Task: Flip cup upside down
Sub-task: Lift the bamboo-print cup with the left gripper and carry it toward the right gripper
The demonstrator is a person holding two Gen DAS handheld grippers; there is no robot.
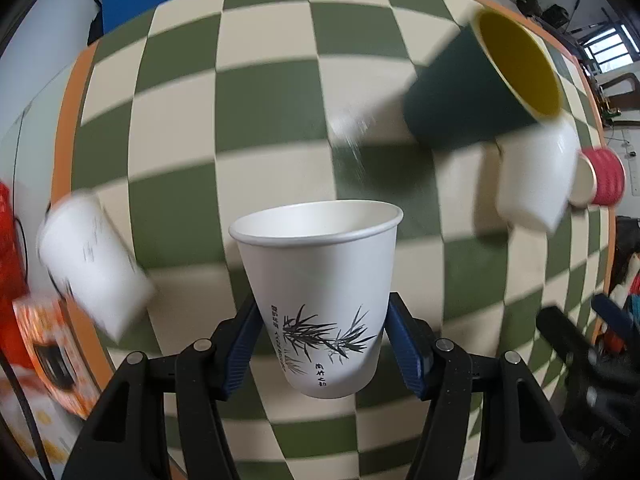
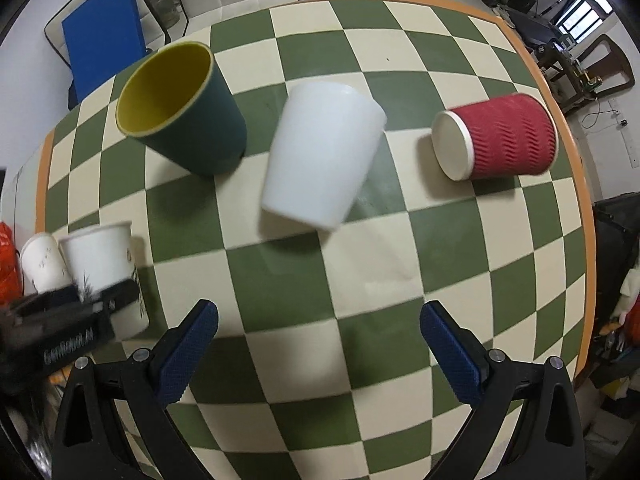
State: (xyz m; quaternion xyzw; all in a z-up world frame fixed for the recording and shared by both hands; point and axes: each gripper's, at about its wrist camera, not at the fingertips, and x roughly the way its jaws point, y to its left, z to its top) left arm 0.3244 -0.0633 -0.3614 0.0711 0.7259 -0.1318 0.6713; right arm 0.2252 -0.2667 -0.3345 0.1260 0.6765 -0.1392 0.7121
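Note:
My left gripper (image 1: 322,344) is shut on a white paper cup with a bamboo print (image 1: 320,292), held upright with its mouth up, above the checkered table (image 1: 260,100). The same cup (image 2: 102,268) and the left gripper (image 2: 68,316) show at the far left of the right wrist view. My right gripper (image 2: 318,344) is open and empty above the table's near part. A plain white cup (image 2: 320,156) stands upside down ahead of it.
A dark green cup with yellow inside (image 2: 180,112) stands upright at the back left. A red ribbed cup (image 2: 496,142) lies on its side at the right. Another white cup (image 2: 42,262) stands by the left edge. An orange box (image 1: 52,348) sits off the table's left.

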